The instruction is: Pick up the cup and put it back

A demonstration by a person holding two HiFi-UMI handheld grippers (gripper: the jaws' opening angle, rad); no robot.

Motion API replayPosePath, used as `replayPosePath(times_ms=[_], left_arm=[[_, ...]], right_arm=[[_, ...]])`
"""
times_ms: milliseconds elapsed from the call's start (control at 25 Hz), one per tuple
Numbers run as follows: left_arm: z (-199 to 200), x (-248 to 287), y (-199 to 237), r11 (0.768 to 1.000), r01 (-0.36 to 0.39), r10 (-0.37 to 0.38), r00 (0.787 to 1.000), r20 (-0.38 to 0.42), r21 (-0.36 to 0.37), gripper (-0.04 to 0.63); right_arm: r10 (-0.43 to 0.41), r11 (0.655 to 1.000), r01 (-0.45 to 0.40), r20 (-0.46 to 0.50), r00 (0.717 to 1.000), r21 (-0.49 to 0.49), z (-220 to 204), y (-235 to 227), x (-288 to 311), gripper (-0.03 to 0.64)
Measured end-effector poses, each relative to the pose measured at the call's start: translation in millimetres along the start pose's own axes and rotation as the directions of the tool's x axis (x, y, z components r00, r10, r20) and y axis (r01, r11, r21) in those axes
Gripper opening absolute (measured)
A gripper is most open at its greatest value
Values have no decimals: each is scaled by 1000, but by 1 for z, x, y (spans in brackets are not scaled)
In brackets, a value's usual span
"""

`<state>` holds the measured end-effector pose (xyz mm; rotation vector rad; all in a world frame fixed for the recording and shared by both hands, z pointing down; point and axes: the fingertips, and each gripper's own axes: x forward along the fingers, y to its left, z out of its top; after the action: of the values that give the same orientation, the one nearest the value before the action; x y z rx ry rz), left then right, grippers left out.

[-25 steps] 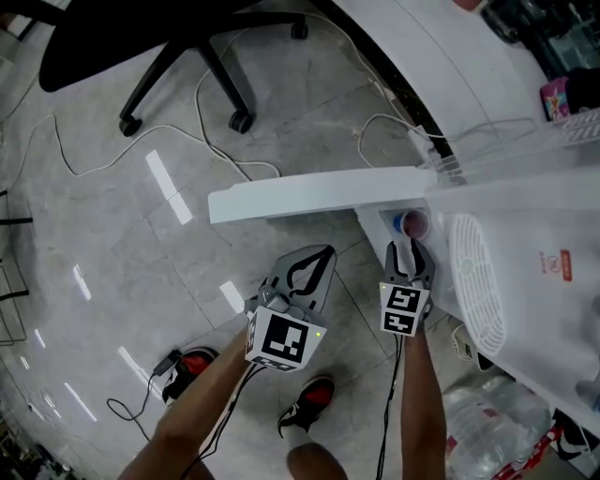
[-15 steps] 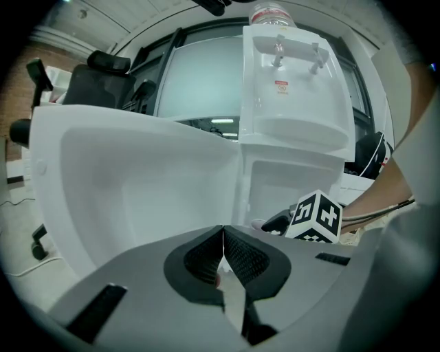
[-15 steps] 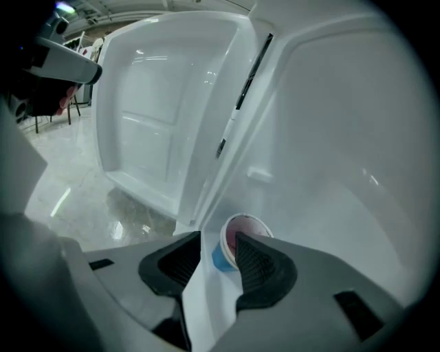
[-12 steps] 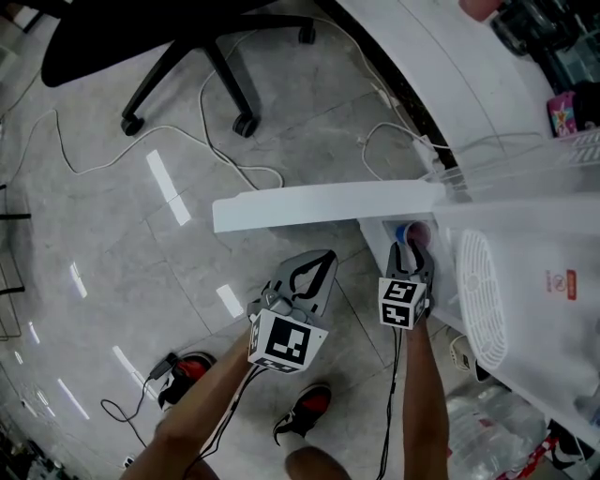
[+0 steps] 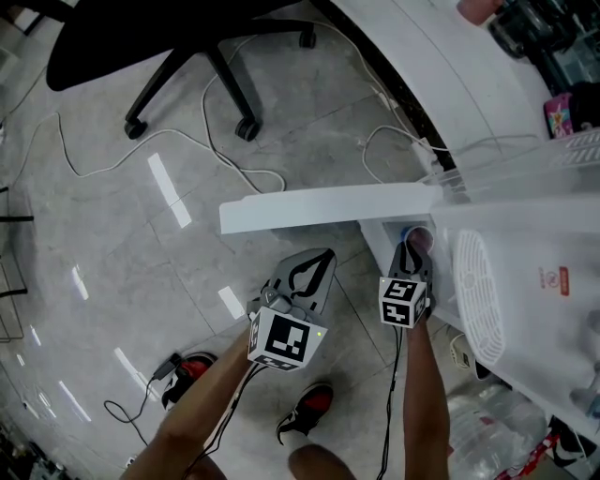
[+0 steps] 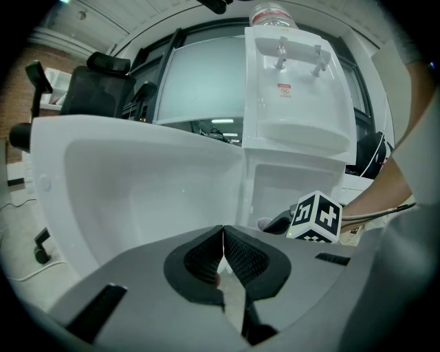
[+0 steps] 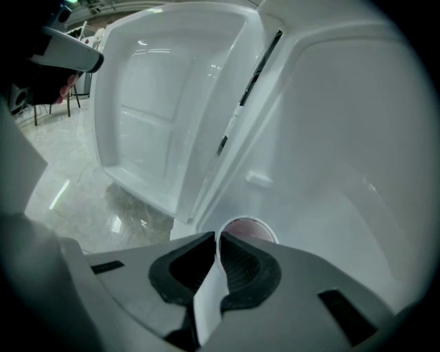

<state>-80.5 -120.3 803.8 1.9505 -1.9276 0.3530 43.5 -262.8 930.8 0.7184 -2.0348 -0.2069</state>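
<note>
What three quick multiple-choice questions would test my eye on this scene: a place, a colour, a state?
1. Where is the cup? A on the floor; B inside the open cabinet; C on a desk.
2. What colour is the chair? A black; B white; C red.
3. The right fingers are: A wide apart; B shut on the cup; C holding a cable.
Answers: B, it shows inside the cabinet past the swung-out door; A, seat and legs are black; B, having just closed, they pinch the cup's wall.

Glossy grey tiled floor [image 5: 94, 281] reflecting lights; black office chair [image 5: 141, 28] upper left; white cables [image 5: 265, 172] trailing.
</note>
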Motion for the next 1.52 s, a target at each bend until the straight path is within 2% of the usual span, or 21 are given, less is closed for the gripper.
replayPosePath(times_ms=[360, 960, 1240, 1400, 1520], left_arm=[[34, -37, 0, 1000, 7, -7, 1000, -10, 14, 23], [112, -122, -10, 996, 64, -62, 998, -33, 58, 23], [144, -159, -24, 992, 99, -97, 995, -34, 72, 23], [157, -172, -35, 990, 119, -118, 993, -29, 69, 23], [166, -185, -44, 988, 138, -136, 990, -26, 67, 23]], right_arm=[[37, 999, -38, 29, 999, 15, 32, 11, -49, 34], [64, 983, -83, 116, 991, 165, 96, 39, -196, 32], [35, 954, -77, 147, 988, 290, 116, 43, -276, 32], [-14, 928, -48, 162, 987, 370, 124, 33, -319, 32], [-67, 896, -19, 178, 982, 444, 129, 19, -351, 32]])
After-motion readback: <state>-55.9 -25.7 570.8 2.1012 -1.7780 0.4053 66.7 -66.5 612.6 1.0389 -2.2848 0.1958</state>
